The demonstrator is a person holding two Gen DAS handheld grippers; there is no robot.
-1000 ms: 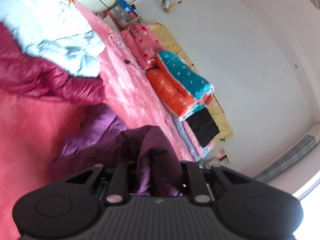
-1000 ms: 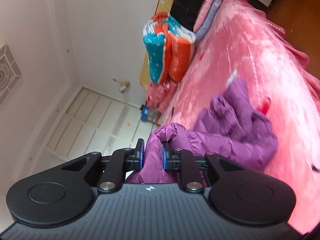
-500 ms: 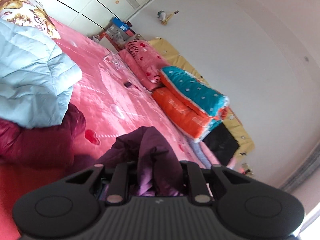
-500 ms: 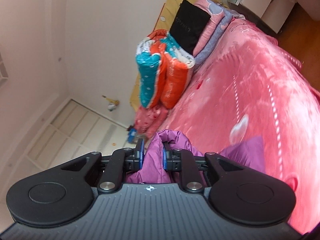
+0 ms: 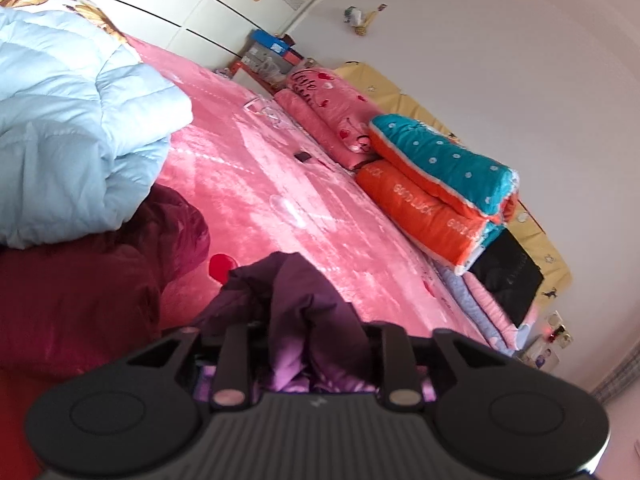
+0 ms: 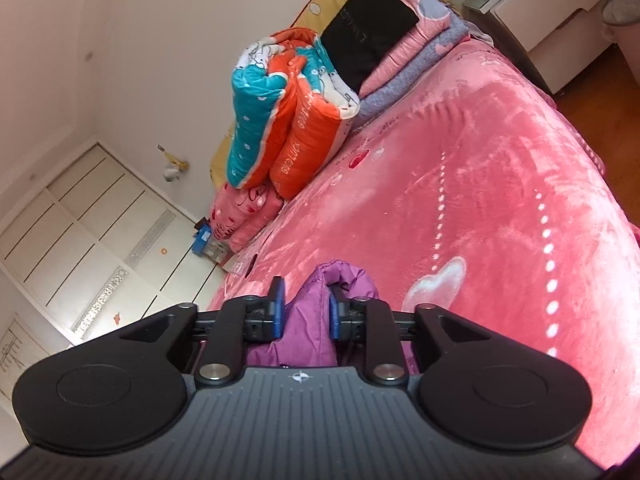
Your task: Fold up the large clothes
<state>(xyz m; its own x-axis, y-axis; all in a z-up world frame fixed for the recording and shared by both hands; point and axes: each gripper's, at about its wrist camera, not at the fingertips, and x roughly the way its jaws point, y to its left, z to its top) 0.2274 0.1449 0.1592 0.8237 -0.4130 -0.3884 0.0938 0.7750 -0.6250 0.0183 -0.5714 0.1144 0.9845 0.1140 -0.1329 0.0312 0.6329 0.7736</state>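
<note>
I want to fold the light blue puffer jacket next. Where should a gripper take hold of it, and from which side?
Probably at the light blue puffer jacket's rounded folded edge facing the open pink blanket, coming in from that bare side. The jacket lies bunched on top of the dark red garment, so a low approach from below it risks pinching both. Its collar and hem are not visible.

Pink bed (image 5: 304,208) — purple jacket (image 5: 296,292), maroon coat (image 5: 80,280), folded quilts (image 5: 436,192).
</note>
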